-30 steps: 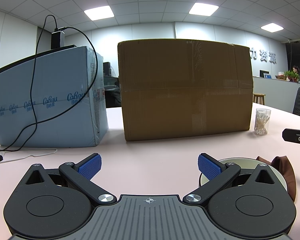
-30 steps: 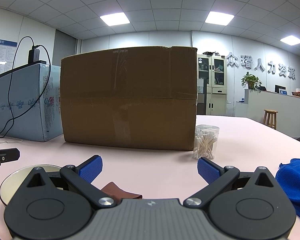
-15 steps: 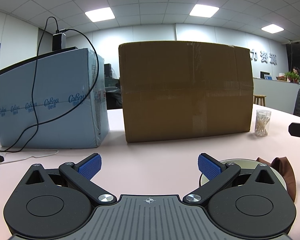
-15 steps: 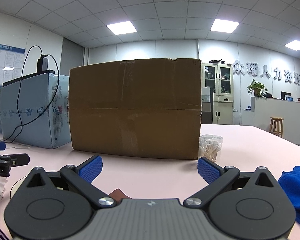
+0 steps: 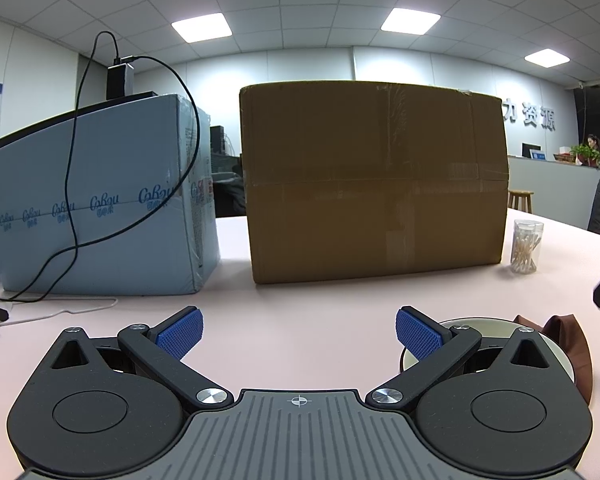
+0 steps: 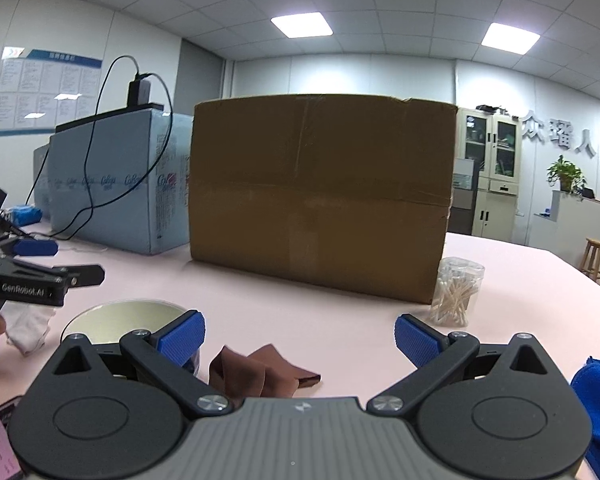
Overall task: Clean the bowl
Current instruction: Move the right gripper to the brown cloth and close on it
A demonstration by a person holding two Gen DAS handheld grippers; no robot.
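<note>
Left gripper (image 5: 299, 332) spread wide, nothing between the blue pads; right gripper (image 6: 299, 336) likewise wide apart and empty; bowl (image 6: 120, 318) resting on the pink table (image 6: 340, 320) at 9 o'clock of the right gripper, partly hidden behind its left finger; brown cloth (image 6: 260, 370) just beside the bowl at 6 o'clock in the right view; cardboard box (image 6: 320, 196) well off at 12 o'clock; cotton-swab jar (image 6: 456, 292) at 2 o'clock.

On the table (image 6: 360, 332), the bowl (image 6: 120, 316) lies left of the folded cloth (image 6: 260, 372). Behind them stands the cardboard box (image 6: 320, 196), with the swab jar (image 6: 456, 292) at its right.
</note>
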